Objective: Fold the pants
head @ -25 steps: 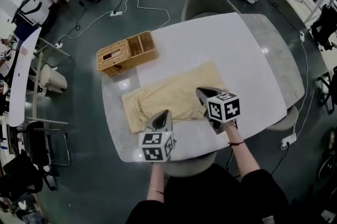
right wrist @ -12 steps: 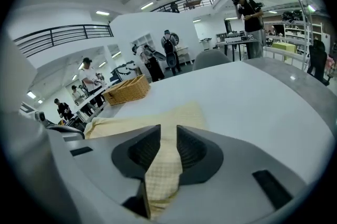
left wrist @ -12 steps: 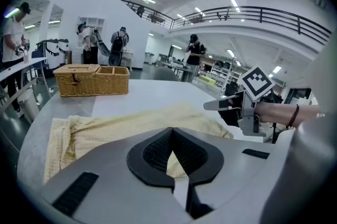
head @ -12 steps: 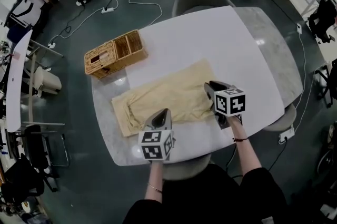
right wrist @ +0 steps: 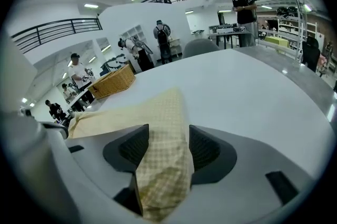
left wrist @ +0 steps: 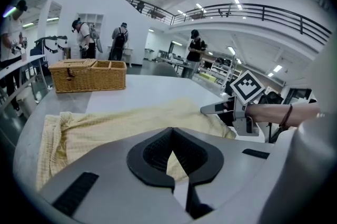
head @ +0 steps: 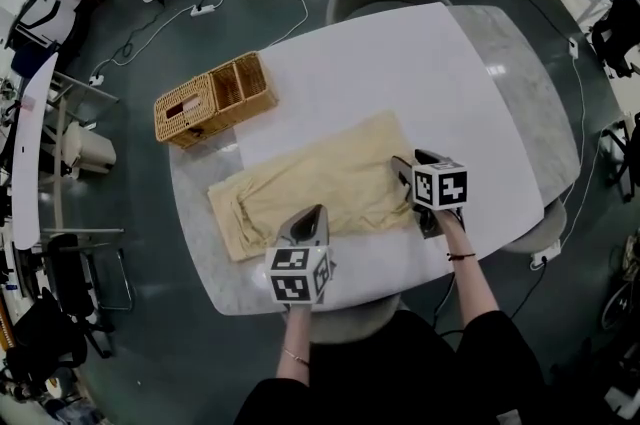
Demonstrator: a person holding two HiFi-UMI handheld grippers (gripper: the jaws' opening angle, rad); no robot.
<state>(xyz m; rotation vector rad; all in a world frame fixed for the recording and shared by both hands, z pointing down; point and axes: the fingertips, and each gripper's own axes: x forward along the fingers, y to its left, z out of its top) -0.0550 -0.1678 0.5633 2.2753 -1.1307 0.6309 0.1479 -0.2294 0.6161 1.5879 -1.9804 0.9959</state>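
a wicker basket (head: 210, 100) sat at the far left corner of the pale table (head: 410, 73), well apart from both tools. the yellow checked pants (head: 320, 175) lay flat across the near half of the table, running from the bunched end at the left up to a corner at the right. the left gripper (head: 311, 212) rested at the near edge of the cloth, about midway along it. its jaws were drawn together at the tips, with pale fabric pinched in the narrow gap behind them. the right gripper (head: 403, 166) stood at the right end of the pants. its jaws were opening, and a strip of checked cloth lay loose between the two pads, neither pad pressing on it.
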